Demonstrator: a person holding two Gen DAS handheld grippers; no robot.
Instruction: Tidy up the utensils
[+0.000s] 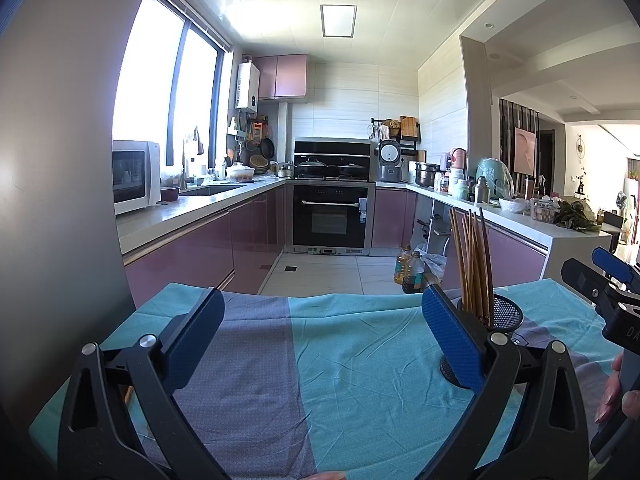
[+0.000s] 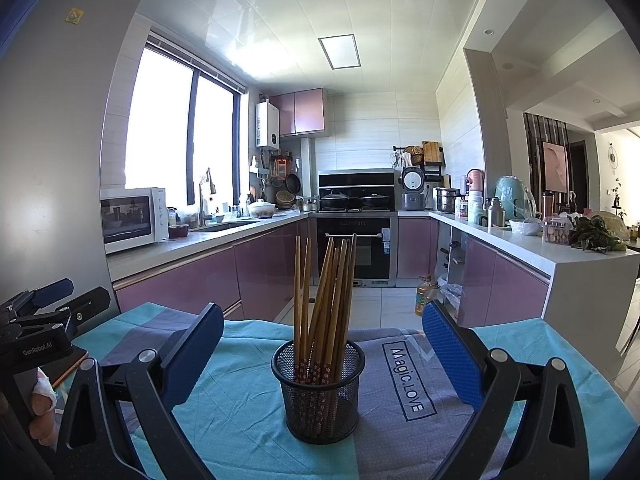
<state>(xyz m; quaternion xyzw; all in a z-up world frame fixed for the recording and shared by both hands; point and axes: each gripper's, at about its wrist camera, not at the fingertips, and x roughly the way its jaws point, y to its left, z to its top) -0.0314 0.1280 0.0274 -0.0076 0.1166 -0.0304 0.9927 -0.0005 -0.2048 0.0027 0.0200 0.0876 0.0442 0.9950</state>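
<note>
A black mesh cup [image 2: 320, 392] stands on the teal and grey cloth [image 2: 400, 432], holding several wooden chopsticks [image 2: 324, 300] upright. My right gripper [image 2: 322, 344] is open, its blue pads on either side of the cup and apart from it. In the left wrist view the same cup [image 1: 504, 314] and chopsticks [image 1: 472, 260] sit behind the right finger [image 1: 452, 336] of my left gripper [image 1: 320, 332], which is open over bare cloth [image 1: 340, 380] with nothing between its pads. The right gripper's body [image 1: 616, 296] shows at that view's right edge.
The cloth-covered table faces a kitchen with purple cabinets [image 2: 256, 276], an oven [image 2: 356, 248] and white counters [image 2: 520, 244]. Oil bottles [image 1: 410, 268] stand on the floor beyond the table's far edge. A grey fridge side [image 1: 60, 160] rises at the left. A hand [image 1: 616, 392] holds the right gripper.
</note>
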